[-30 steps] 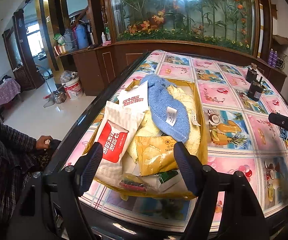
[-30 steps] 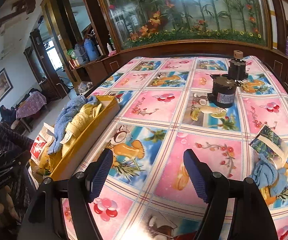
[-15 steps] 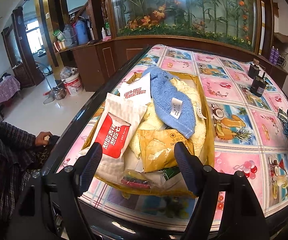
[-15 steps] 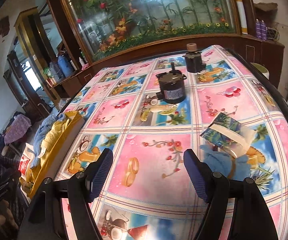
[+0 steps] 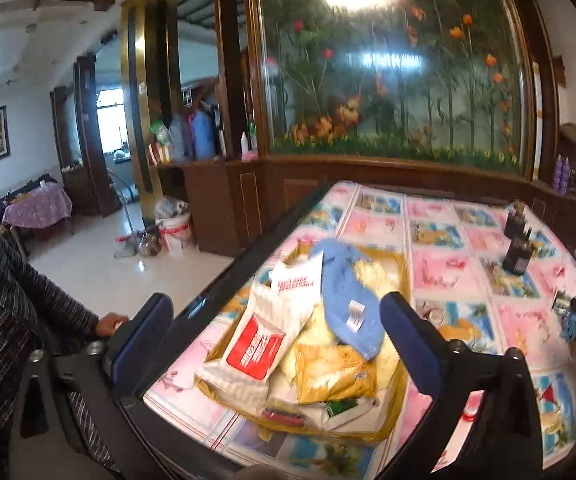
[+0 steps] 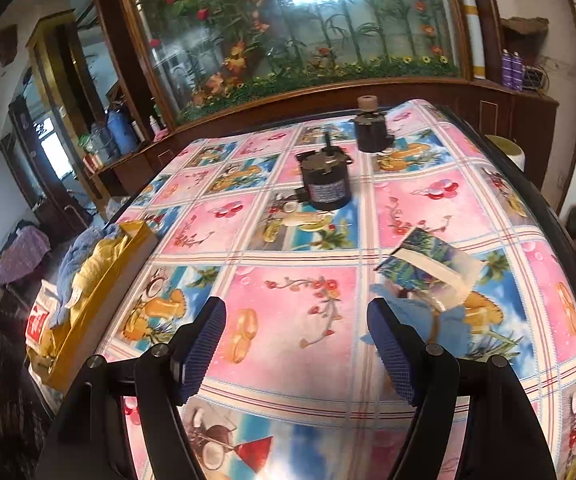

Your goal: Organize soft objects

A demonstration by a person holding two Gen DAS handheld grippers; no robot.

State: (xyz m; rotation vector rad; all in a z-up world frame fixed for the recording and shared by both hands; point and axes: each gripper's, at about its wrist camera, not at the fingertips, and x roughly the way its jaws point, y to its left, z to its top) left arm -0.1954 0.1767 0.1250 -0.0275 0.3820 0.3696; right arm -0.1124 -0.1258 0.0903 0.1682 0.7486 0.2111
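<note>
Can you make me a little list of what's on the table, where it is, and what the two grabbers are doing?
table: covered with a fruit-picture cloth
box: yellow box at the table's left edge, piled full
in box: blue towel, yellow cloth, white and red packet, yellow packet
loose: blue cloth with a wrapper, right side
far end: two black motors
left gripper: open, empty, near the box
right gripper: open, empty, beside the blue cloth
</note>
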